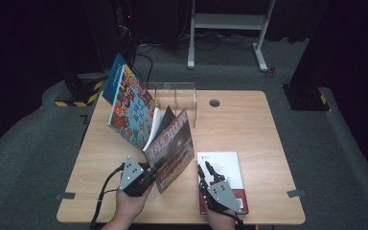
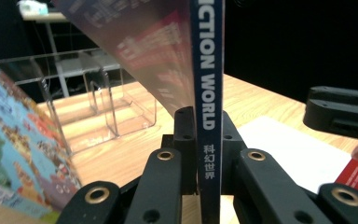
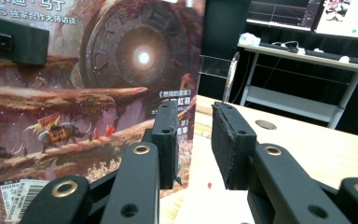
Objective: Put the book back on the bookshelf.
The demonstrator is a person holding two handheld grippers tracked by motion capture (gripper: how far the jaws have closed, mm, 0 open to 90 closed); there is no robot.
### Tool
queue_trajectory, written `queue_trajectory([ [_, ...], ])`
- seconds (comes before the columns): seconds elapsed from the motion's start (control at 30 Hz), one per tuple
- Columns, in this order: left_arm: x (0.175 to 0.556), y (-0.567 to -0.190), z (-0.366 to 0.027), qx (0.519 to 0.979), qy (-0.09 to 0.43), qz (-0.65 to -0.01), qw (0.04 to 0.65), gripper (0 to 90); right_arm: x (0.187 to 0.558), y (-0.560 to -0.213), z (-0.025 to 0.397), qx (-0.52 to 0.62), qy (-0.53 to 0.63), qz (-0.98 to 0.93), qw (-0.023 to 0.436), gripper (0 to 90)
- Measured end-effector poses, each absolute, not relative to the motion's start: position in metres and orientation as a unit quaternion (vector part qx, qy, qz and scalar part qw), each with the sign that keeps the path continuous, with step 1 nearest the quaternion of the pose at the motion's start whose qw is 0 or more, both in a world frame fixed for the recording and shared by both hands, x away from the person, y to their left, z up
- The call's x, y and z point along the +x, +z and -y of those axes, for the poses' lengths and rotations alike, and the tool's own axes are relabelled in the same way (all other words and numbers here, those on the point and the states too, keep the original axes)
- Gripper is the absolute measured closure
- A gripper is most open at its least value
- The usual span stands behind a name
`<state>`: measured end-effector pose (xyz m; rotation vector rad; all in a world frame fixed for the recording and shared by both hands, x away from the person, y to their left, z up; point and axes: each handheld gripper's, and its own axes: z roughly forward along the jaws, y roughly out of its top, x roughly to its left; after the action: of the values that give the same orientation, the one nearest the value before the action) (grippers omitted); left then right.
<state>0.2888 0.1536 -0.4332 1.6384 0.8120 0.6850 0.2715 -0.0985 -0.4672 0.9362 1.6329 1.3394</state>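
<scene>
Where its two black jaws meet on the dark blue spine, the left gripper [image 2: 204, 144] clamps the science-fiction magazine [image 1: 173, 149], which stands tilted on the table [image 1: 249, 124] at about 7 o'clock from the table's centre in the high view. At 11 o'clock from that magazine, the colourful picture book [image 1: 129, 98] leans upright and touches it. A clear acrylic holder [image 1: 176, 98] stands just behind both, at 12 o'clock. The right gripper [image 3: 195, 140] has its jaws parted with nothing between them; it hovers at 5 o'clock over the white-and-red book [image 1: 226, 168], which lies flat near the table's front edge. In the right gripper view, the magazine's cover rises at 10 o'clock from its jaws.
</scene>
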Motion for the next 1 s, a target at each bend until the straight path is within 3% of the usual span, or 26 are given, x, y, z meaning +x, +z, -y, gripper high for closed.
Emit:
queue_trajectory([
  [0.13, 0.29, -0.433, -0.148, 0.705, 0.293, -0.336, 0.552, 82.3, 0.272, -0.467, 0.1, 0.371, 0.53, -0.646, 0.405, 71.4],
  [0.2, 0.297, -0.435, -0.144, 0.717, 0.285, -0.353, 0.529, 72.1, 0.272, -0.466, 0.101, 0.372, 0.531, -0.645, 0.404, 71.3],
  [0.33, 0.3, -0.438, -0.139, 0.723, 0.285, -0.352, 0.521, 83.9, 0.271, -0.465, 0.102, 0.372, 0.531, -0.645, 0.404, 71.3],
  [1.0, 0.307, -0.431, -0.147, 0.694, 0.286, -0.356, 0.557, 84.3, 0.283, -0.472, 0.103, 0.394, 0.517, -0.663, 0.371, 69.4],
])
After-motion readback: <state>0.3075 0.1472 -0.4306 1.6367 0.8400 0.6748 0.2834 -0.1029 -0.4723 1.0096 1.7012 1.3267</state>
